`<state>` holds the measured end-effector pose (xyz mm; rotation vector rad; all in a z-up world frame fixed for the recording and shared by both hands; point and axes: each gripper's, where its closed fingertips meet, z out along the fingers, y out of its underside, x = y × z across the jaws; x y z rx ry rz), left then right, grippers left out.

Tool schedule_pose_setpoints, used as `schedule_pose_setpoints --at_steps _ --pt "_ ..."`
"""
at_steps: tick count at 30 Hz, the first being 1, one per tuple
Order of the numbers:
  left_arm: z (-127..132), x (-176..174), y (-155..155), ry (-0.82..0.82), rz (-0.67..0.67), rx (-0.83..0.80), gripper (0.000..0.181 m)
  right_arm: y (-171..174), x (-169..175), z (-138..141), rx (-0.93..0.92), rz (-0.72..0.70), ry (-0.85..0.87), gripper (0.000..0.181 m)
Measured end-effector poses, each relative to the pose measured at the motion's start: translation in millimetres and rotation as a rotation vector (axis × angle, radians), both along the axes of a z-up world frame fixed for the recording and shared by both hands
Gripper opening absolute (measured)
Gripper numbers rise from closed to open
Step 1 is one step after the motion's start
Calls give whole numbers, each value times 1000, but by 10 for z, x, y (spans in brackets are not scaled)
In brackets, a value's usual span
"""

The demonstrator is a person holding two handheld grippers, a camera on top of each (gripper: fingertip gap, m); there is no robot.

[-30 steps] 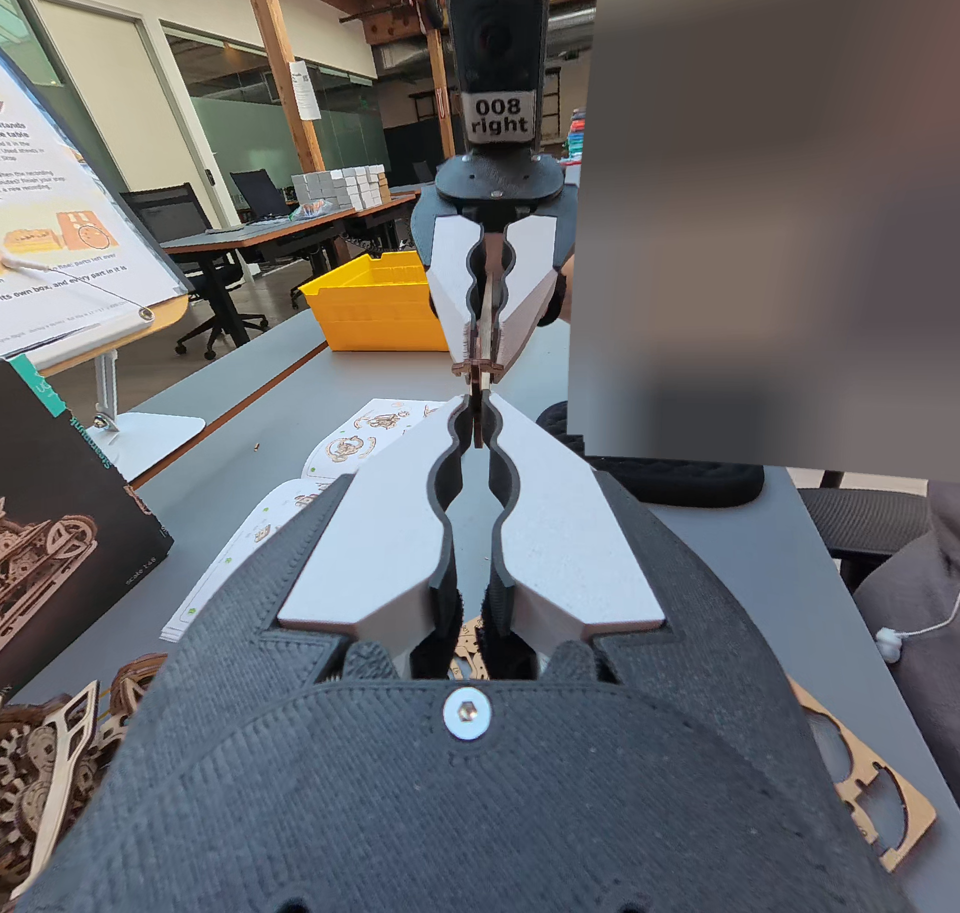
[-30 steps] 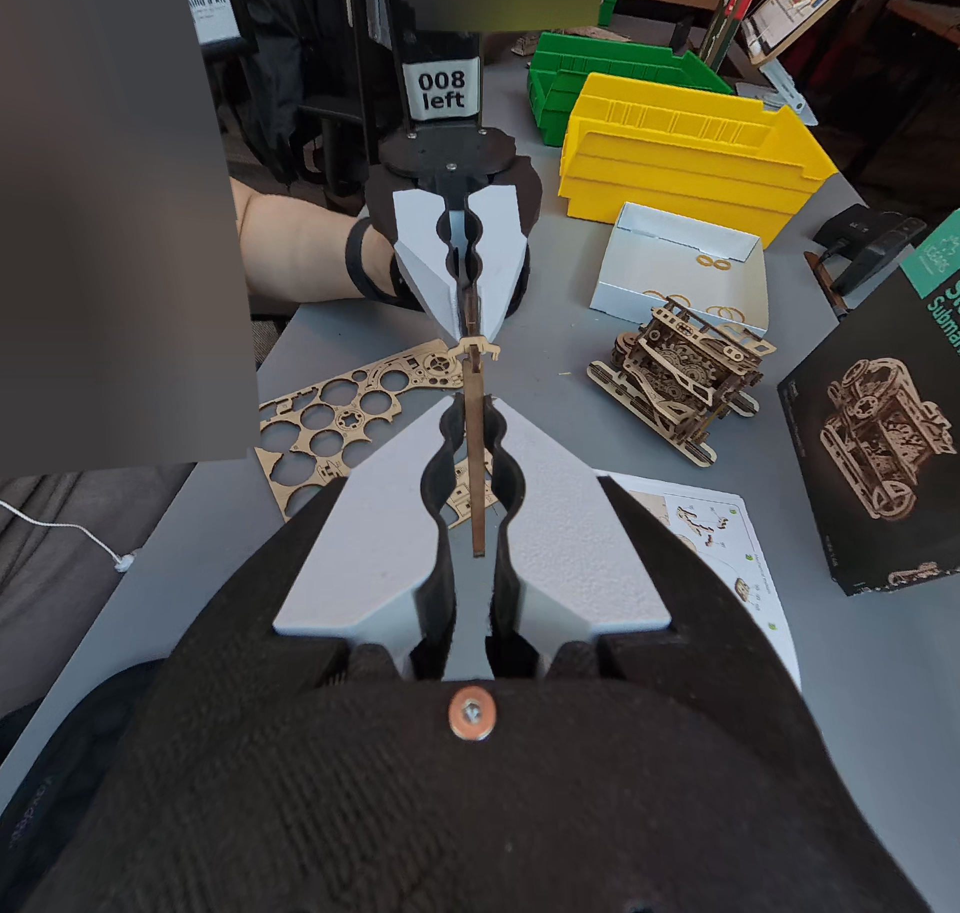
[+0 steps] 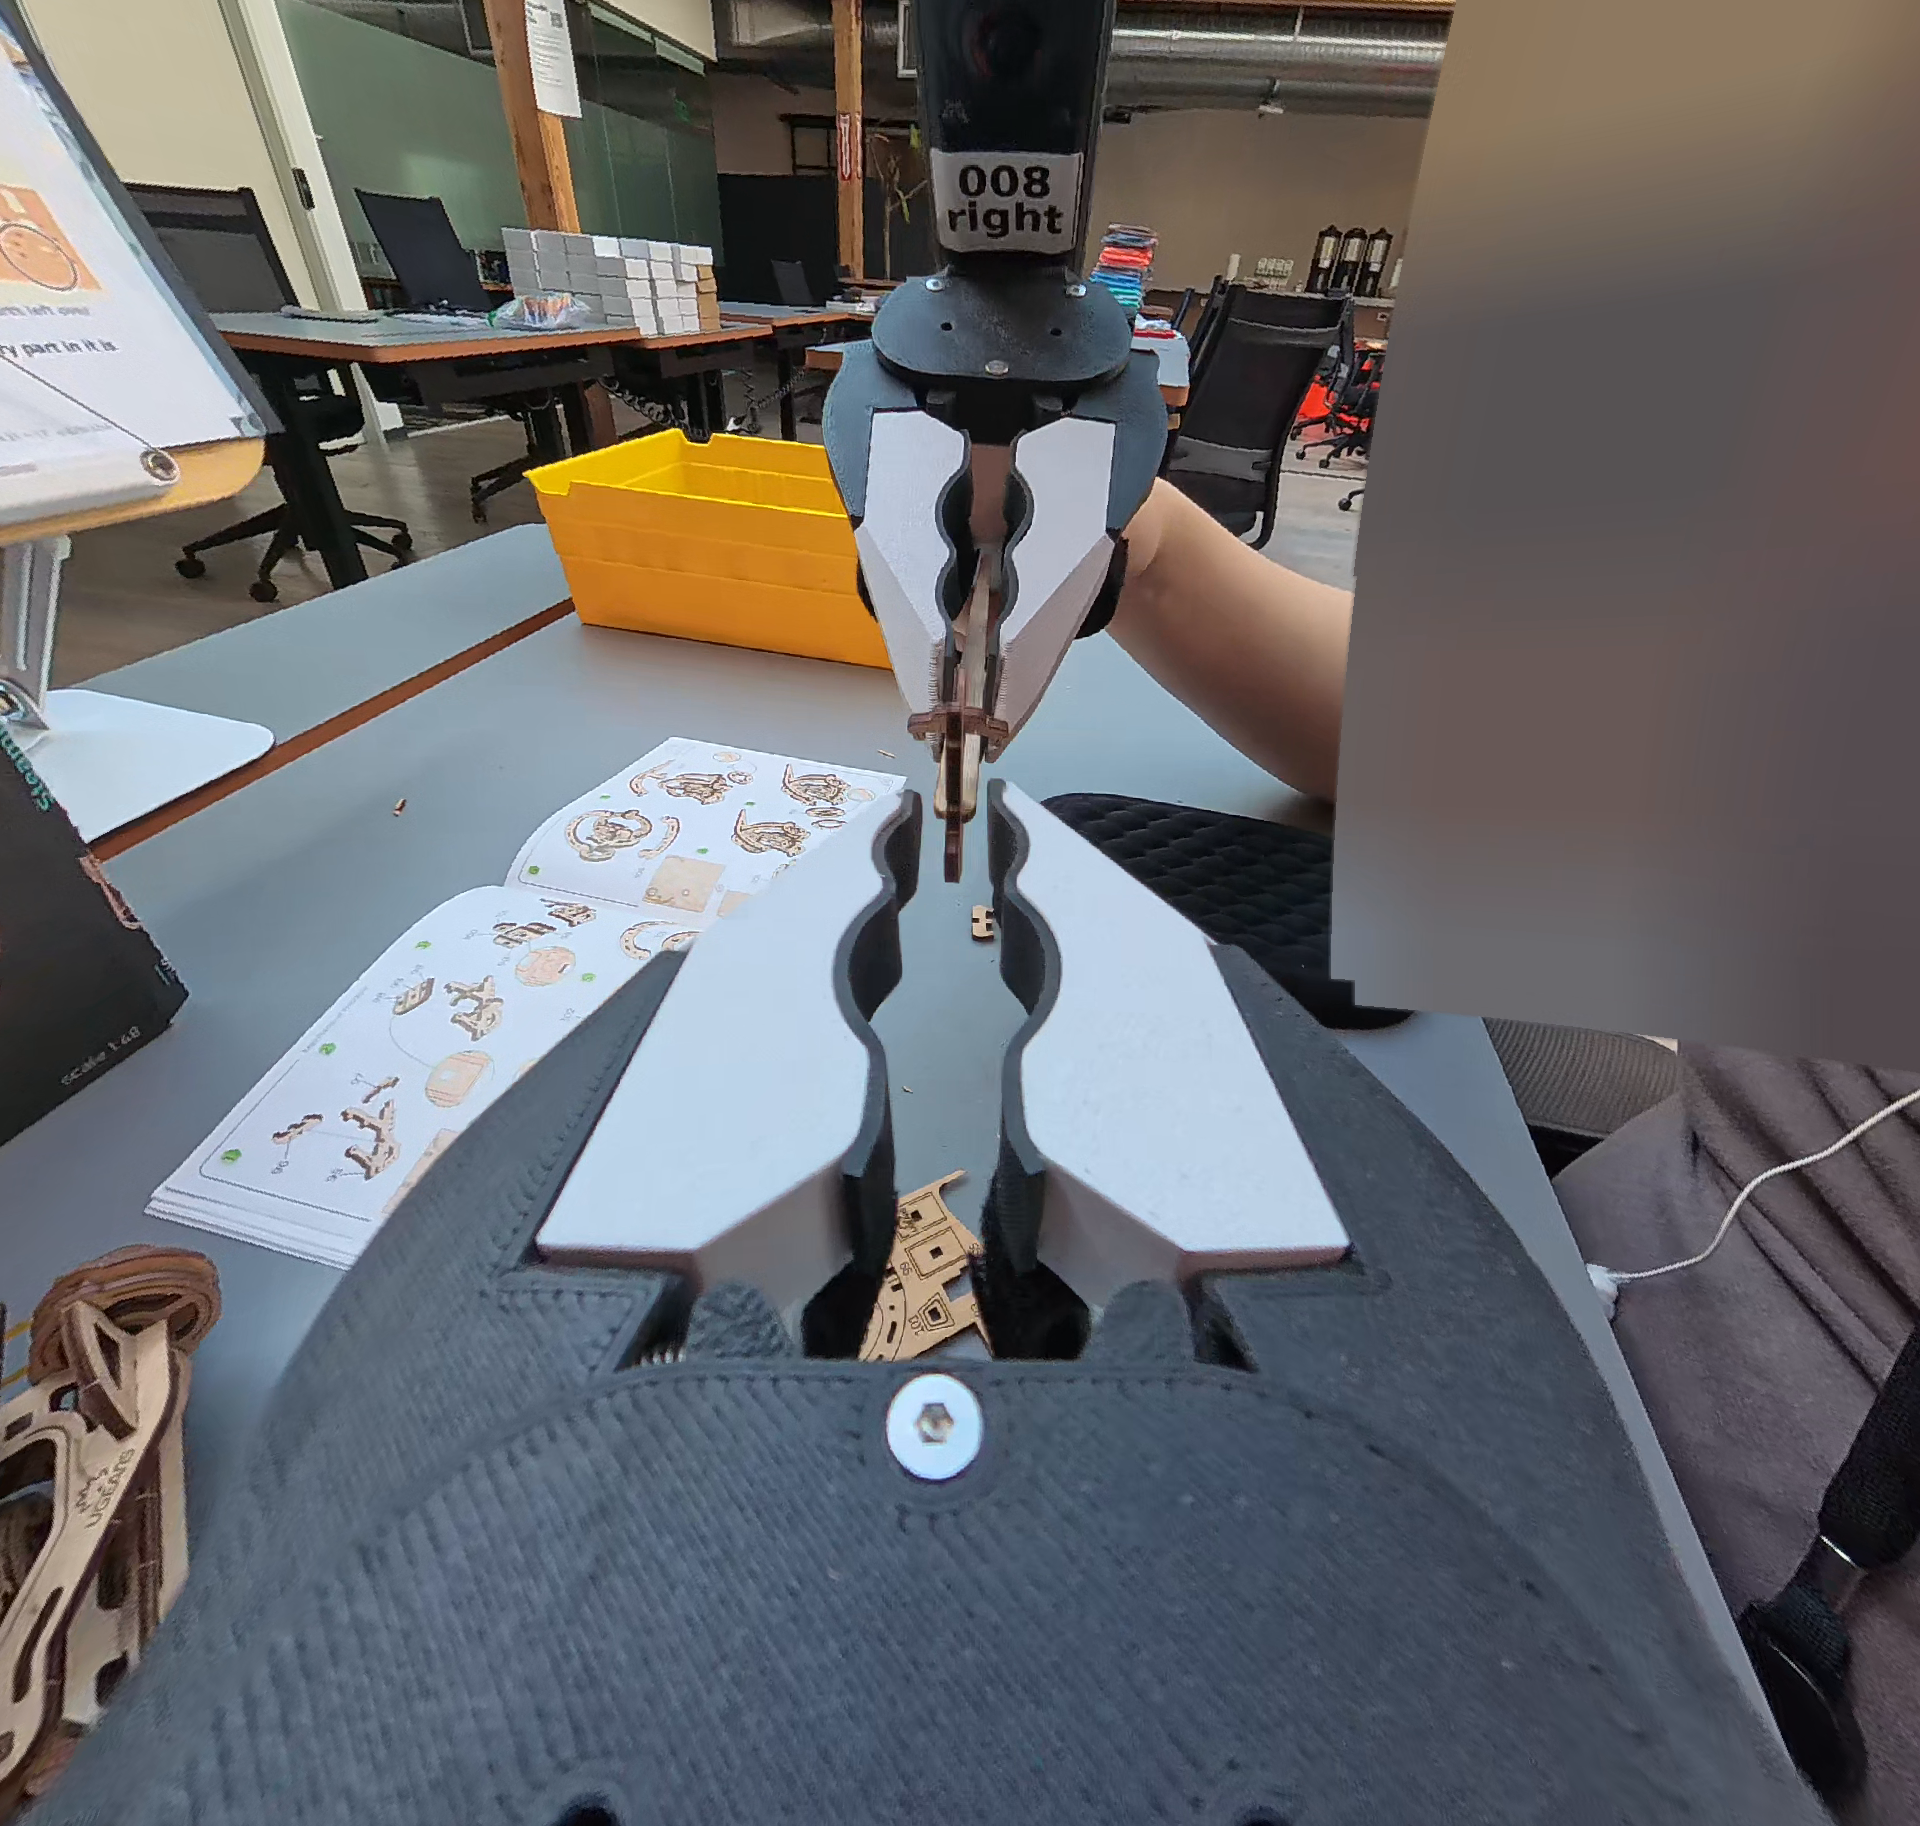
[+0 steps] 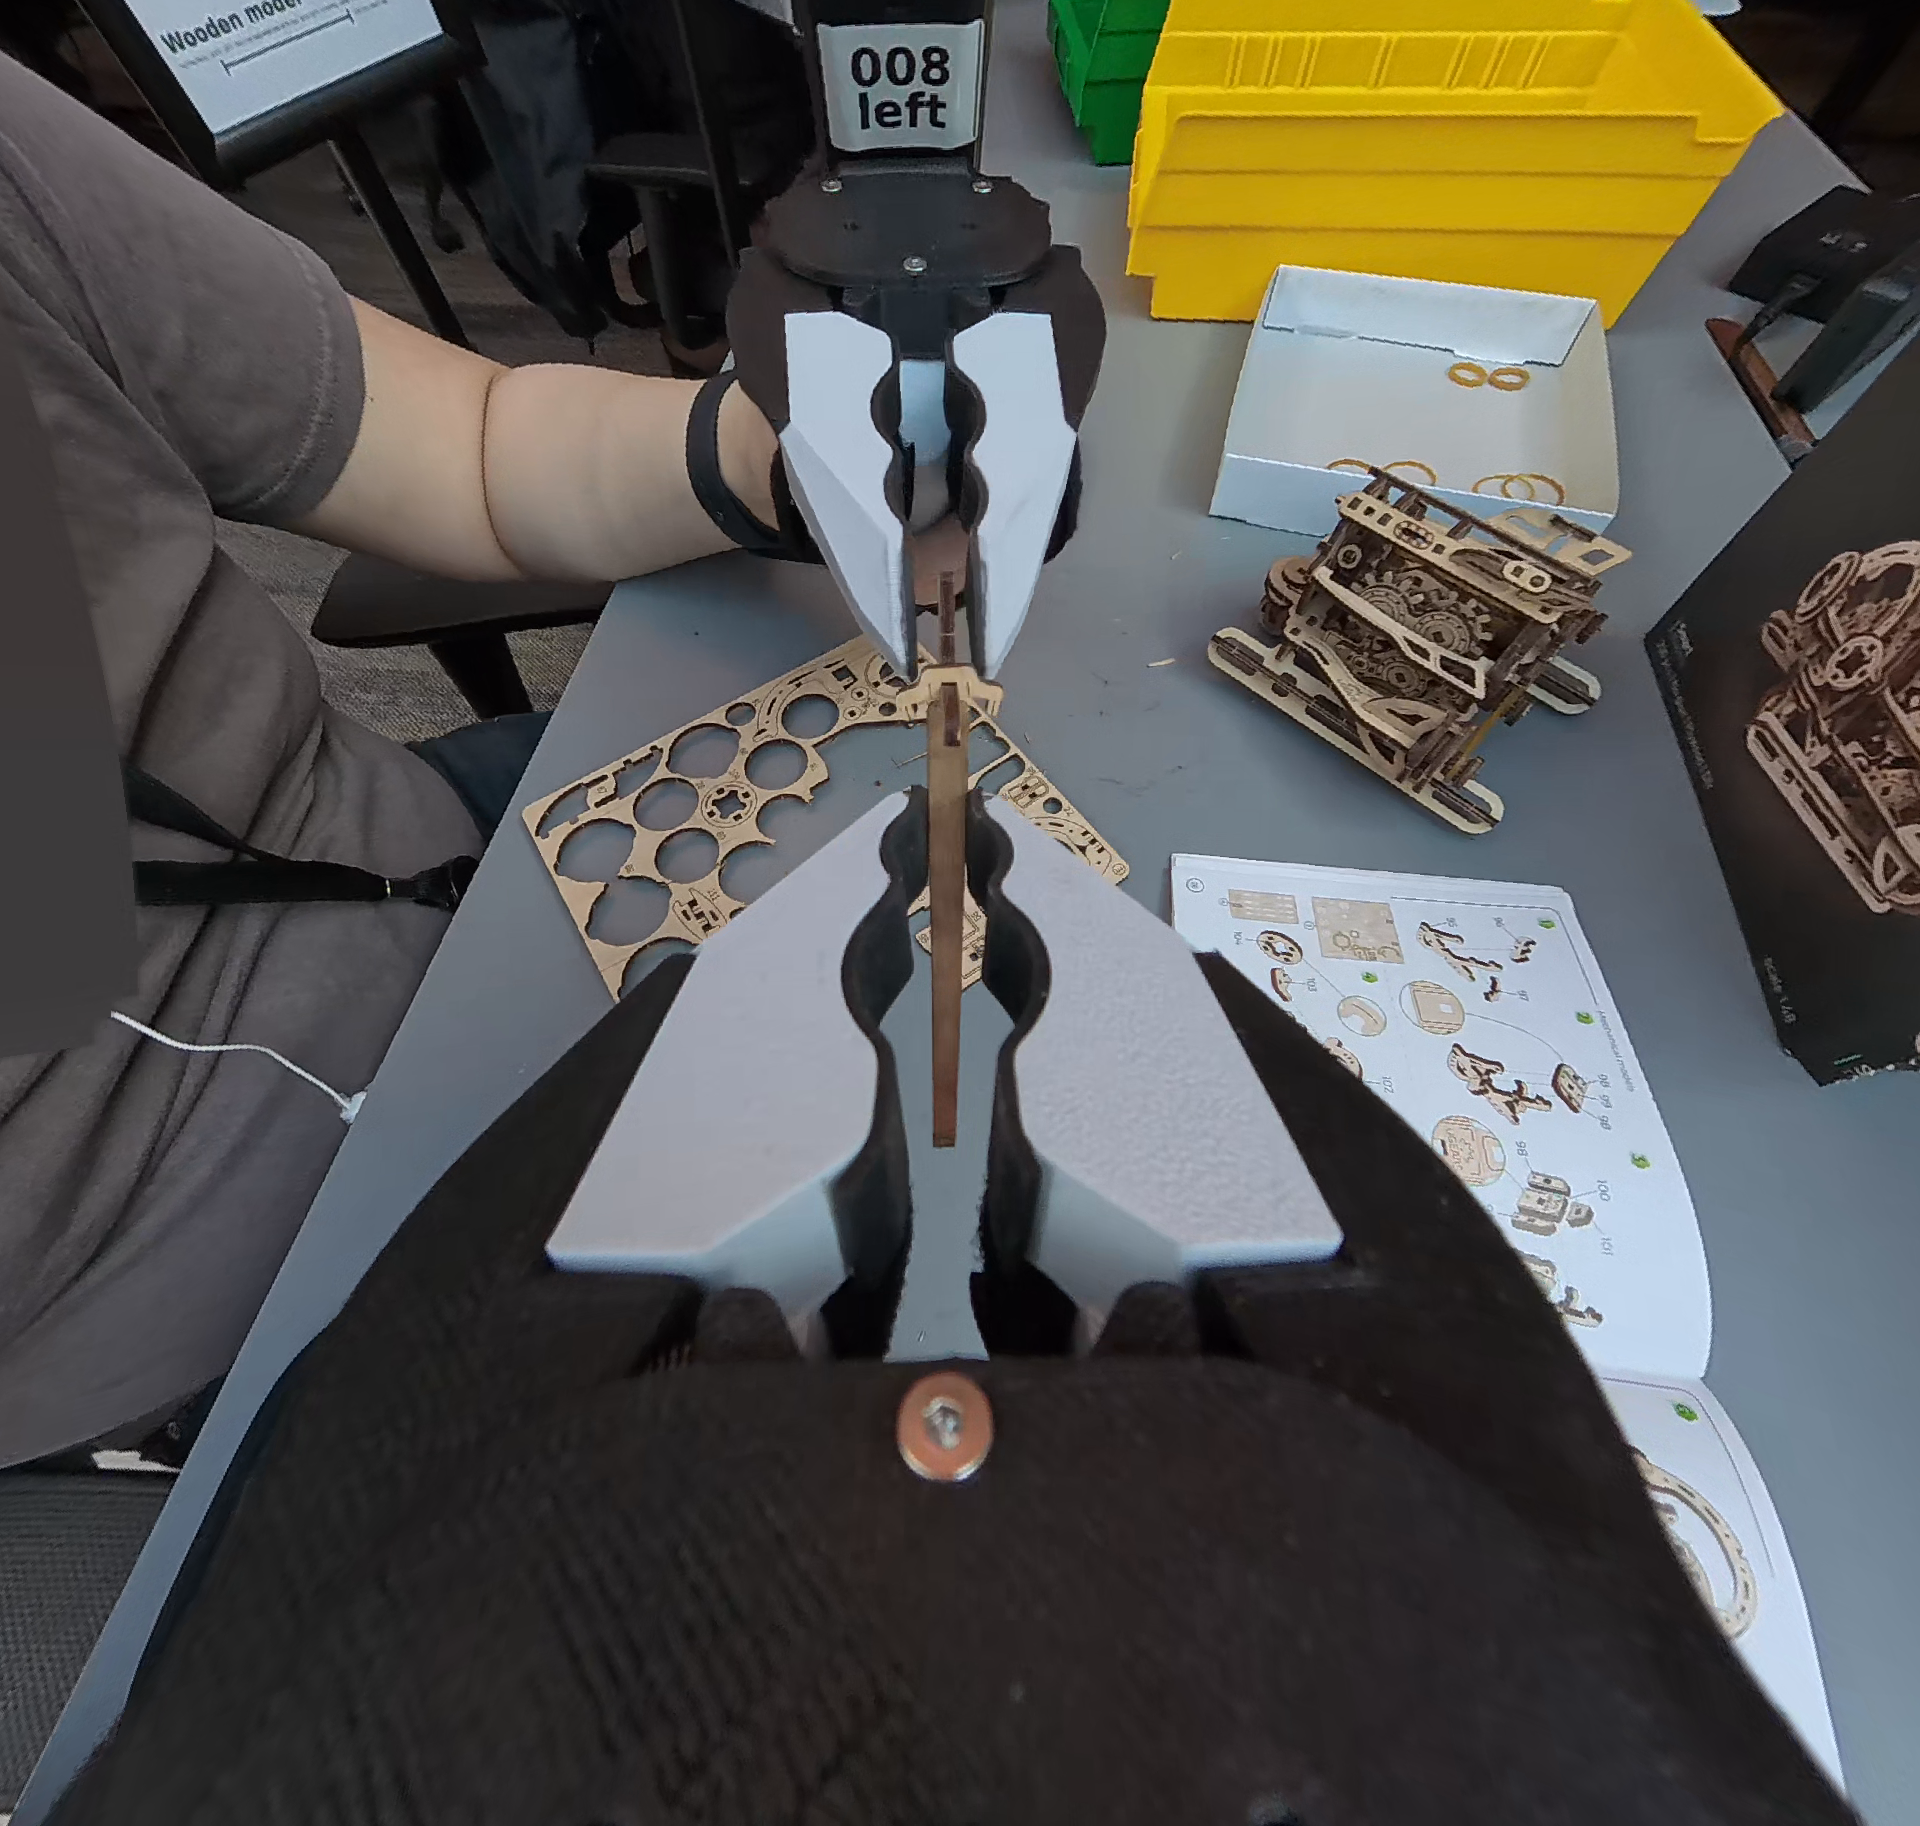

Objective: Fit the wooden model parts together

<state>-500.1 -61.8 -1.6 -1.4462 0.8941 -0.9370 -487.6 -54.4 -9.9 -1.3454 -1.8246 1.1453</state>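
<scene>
My right gripper [image 4: 948, 805] is shut on a thin flat wooden strip [image 4: 945, 945] and holds it edge-on above the table. A small pale cross piece [image 4: 948, 694] sits slotted on the strip near its far end. My left gripper [image 4: 943, 659] faces it tip to tip. Its jaws stand slightly apart, with the strip's end between them and a small gap on each side. In the left wrist view, my left gripper [image 3: 951, 800] is open around the strip's tip [image 3: 954, 841]. The right gripper [image 3: 966, 711] grips the strip just behind the cross piece [image 3: 956, 727].
A part-built wooden model [image 4: 1403, 623] stands right of the grippers. Below them lie a punched-out wooden sheet [image 4: 675, 820] and an open instruction booklet [image 4: 1455, 1049]. A yellow bin [image 4: 1434, 166], a white box [image 4: 1278, 493] and a black kit box [image 4: 1818, 789] are further right. A person sits at the left. My left and right fingertips are right by each other. The part-built wooden model [image 4: 1403, 623] is about equally far from each gripper, around 20 cm.
My left gripper was shut on the strip's end and has opened a little, letting go. The right gripper still holds the strip with the cross piece on it.
</scene>
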Motion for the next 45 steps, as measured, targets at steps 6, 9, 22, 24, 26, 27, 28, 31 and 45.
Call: schedule_pose_setpoints --at_steps 6,9,22,24,26,27,28,31,45 --pt "-73 19 26 23 1 -17 5 38 -14 91 -99 -6 62 5" --pt "-56 28 25 15 11 7 1 22 -23 71 -110 4 62 4" --pt "27 13 11 -37 2 -15 0 6 -33 93 -175 33 92 5" --pt "34 19 2 -40 -2 -14 0 1 -29 100 -195 37 92 5" --pt "46 12 -10 -40 -1 -9 0 -7 -30 115 -233 36 90 5" --pt "68 -2 -19 -51 -10 -13 5 5 -26 133 -253 30 94 5" --pt "102 -23 -31 -72 -22 -22 9 24 -18 168 -279 22 105 5" --pt "200 -113 -25 -150 -43 -65 9 80 24 254 -375 5 120 5" --pt "76 -94 81 -172 -28 -178 0 88 -26 73 -405 -31 26 5"
